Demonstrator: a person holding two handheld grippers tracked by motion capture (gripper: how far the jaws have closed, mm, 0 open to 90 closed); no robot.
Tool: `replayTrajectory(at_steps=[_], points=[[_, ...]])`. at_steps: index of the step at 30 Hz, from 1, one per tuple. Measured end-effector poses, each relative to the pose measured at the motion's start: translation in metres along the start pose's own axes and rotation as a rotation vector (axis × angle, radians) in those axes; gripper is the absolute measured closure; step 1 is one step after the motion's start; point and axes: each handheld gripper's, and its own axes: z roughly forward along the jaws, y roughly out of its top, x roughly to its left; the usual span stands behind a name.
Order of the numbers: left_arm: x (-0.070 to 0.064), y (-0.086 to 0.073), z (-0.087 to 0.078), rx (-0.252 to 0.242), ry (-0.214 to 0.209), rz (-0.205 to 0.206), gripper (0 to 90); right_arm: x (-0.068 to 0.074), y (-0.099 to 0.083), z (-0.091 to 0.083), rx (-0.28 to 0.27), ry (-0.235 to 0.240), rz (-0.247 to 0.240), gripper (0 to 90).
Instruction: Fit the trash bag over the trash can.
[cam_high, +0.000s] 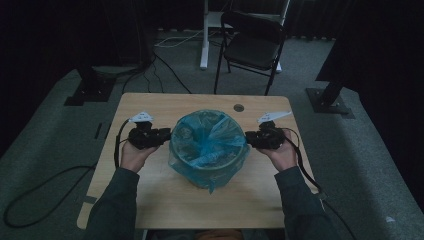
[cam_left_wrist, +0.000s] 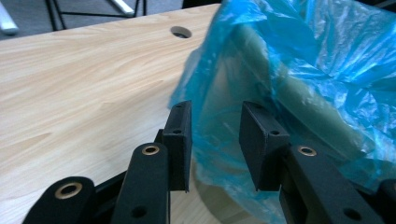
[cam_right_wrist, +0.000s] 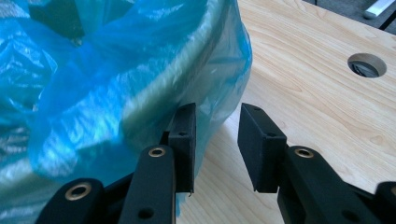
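Note:
A round pale bin lined with a blue plastic bag (cam_high: 207, 142) stands in the middle of the wooden table (cam_high: 150, 200). My left gripper (cam_high: 167, 136) is at the bin's left side and my right gripper (cam_high: 248, 138) at its right side, both at rim height. In the left gripper view the left gripper (cam_left_wrist: 215, 116) is open, with the loose blue bag (cam_left_wrist: 299, 60) edge hanging in the gap between its jaws. In the right gripper view the right gripper (cam_right_wrist: 217, 119) is open too. Its left jaw lies against the bag (cam_right_wrist: 116, 84), and a little film reaches into the gap.
A round cable hole (cam_high: 238, 107) sits in the table behind the bin. A black folding chair (cam_high: 252, 45) stands beyond the far edge. Black stand bases (cam_high: 330, 102) and cables (cam_high: 45, 187) lie on the grey carpet around the table.

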Motion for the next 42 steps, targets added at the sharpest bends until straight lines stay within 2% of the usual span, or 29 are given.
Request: replayTrajectory(at_steps=[9, 13, 21, 23, 25, 33, 39, 40, 42], points=[[-0.002, 0.015, -0.016, -0.037, 0.047, 0.020, 62.4, 0.004, -0.010, -0.004, 0.000, -0.015, -0.018, 65.1], [-0.003, 0.020, -0.018, -0.052, 0.049, 0.024, 61.8, 0.003, -0.012, -0.004, 0.004, -0.013, -0.019, 65.0], [-0.014, 0.037, -0.022, -0.089, 0.030, 0.058, 60.5, 0.003, -0.015, -0.009, -0.005, -0.011, -0.013, 65.0], [-0.021, 0.044, -0.021, -0.099, 0.018, 0.076, 60.4, 0.003, -0.015, -0.011, -0.014, -0.004, -0.014, 65.0], [-0.025, 0.048, -0.019, -0.093, 0.009, 0.087, 60.4, 0.002, -0.016, -0.012, -0.024, 0.013, -0.006, 65.0], [-0.038, 0.061, -0.012, -0.091, -0.019, 0.127, 60.3, 0.002, -0.016, -0.016, -0.036, 0.021, 0.000, 65.1], [-0.052, 0.071, -0.003, -0.072, -0.063, 0.174, 60.3, 0.000, -0.017, -0.017, -0.049, 0.037, 0.014, 64.9], [-0.056, 0.073, 0.000, -0.060, -0.072, 0.196, 60.3, -0.001, -0.018, -0.016, -0.047, 0.037, 0.012, 64.8], [-0.060, 0.074, 0.002, -0.054, -0.088, 0.214, 60.3, -0.001, -0.018, -0.015, -0.046, 0.040, 0.014, 64.8]])
